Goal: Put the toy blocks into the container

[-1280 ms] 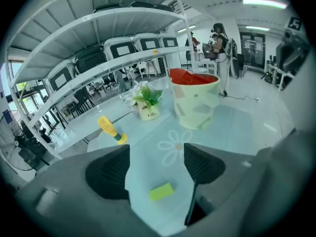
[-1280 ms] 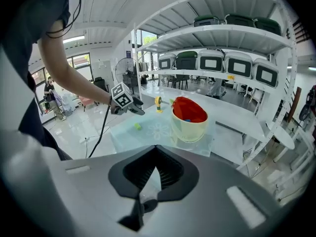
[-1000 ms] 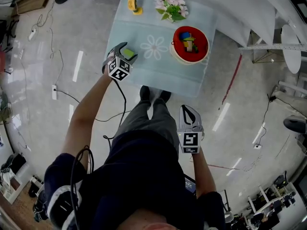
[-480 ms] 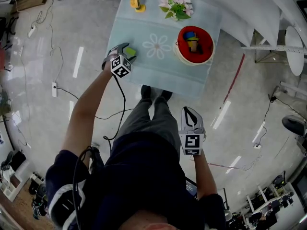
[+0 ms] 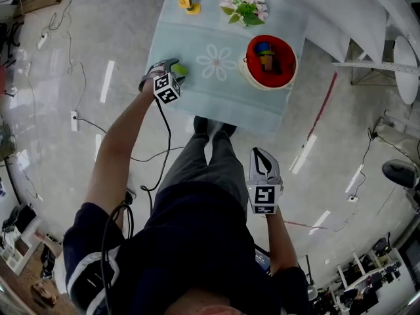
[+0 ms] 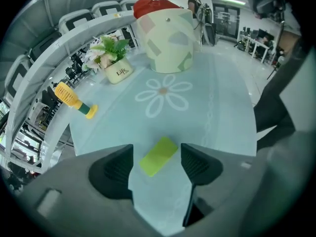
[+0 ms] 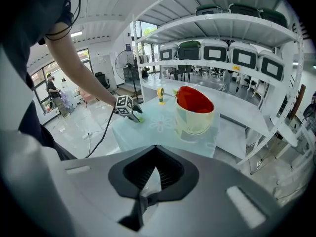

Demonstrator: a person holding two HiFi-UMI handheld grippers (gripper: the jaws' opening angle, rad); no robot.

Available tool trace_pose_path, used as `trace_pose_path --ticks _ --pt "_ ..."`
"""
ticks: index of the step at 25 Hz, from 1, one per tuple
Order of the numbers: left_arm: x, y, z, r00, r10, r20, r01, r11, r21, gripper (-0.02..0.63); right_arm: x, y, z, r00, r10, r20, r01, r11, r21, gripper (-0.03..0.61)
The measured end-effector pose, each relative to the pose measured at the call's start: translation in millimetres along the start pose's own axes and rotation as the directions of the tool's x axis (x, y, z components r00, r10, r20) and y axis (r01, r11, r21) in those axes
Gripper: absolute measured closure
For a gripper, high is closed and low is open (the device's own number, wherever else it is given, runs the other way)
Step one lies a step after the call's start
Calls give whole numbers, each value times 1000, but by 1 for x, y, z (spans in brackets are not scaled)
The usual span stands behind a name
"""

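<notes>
Closing on nothing yet, the left gripper (image 6: 157, 153) has its fingers wide, with the green block (image 6: 158, 157) lying flat between them, untouched. The right gripper (image 7: 155, 149) has its fingers together and empty, and the container (image 7: 192, 123) stands well beyond them.

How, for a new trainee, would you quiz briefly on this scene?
1. What lies between the left gripper's jaws?
2. Near the white pot of pink flowers lies: A a yellow toy piece with a green end; B a blue cup; C a red ball.
3. True or false: the cream round container with red lining is empty.
Key: 1 a flat lime-green toy block; the jaws are closing, not yet touching it. 2 A. 3 false: coloured toy blocks lie inside.
</notes>
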State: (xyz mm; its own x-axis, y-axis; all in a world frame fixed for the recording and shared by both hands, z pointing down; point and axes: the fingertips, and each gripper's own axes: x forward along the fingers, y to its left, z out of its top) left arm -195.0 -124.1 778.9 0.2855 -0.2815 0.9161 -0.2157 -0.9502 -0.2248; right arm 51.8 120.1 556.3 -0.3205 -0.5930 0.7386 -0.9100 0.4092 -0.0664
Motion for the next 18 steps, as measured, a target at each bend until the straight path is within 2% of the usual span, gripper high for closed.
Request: trace_pose_path --ticks 7,13,18 --pt "8 -3 -2 999 -47 -18 48 998 38 326 3 1 -1 1000 4 -13 -4 1000 7 580" --pt "9 -6 -1 993 -119 -14 120 993 18 358 7 3 0 1000 13 -25 -13 1000 5 580" --pt "11 -8 -1 977 -209 -38 210 977 29 371 9 2 0 999 17 -31 -17 1000 12 580"
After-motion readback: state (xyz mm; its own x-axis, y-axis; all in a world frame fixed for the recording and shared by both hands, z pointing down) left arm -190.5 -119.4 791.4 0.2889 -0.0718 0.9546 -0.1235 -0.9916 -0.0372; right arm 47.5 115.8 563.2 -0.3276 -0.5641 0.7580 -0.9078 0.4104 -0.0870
